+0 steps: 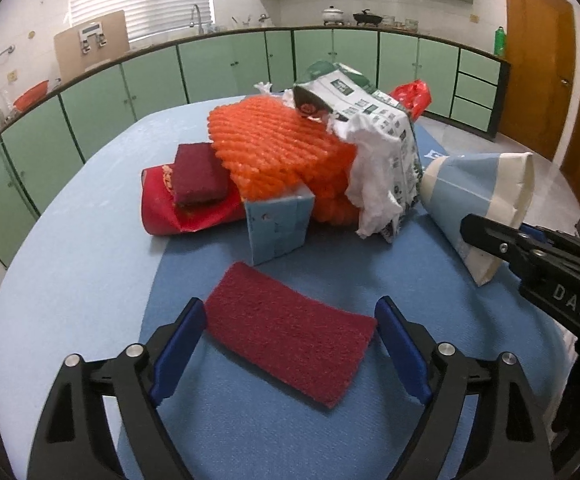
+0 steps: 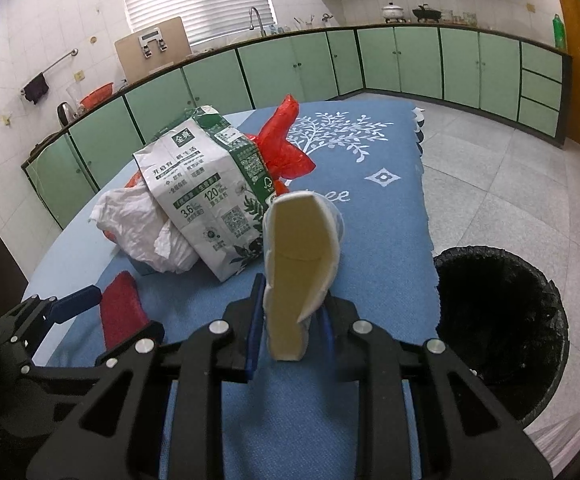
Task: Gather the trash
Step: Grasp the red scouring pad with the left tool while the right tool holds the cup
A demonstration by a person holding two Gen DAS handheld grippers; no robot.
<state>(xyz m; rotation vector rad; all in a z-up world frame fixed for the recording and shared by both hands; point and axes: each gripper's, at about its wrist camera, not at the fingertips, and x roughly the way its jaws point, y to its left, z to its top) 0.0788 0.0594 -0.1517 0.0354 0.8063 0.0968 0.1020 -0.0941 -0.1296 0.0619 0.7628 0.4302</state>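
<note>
Right gripper clamps flattened paper cup; carry right over bin. Left gripper wide around scouring pad.

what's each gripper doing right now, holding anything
left gripper: open, straddling the dark red scouring pad.
right gripper: shut on the flattened paper cup.

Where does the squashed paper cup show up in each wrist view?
Left wrist: paper cup at right, lying on the mat, right gripper clamped on it.
Right wrist: paper cup centre, its flattened mouth towards the camera.
Shared landmark: milk carton.
</note>
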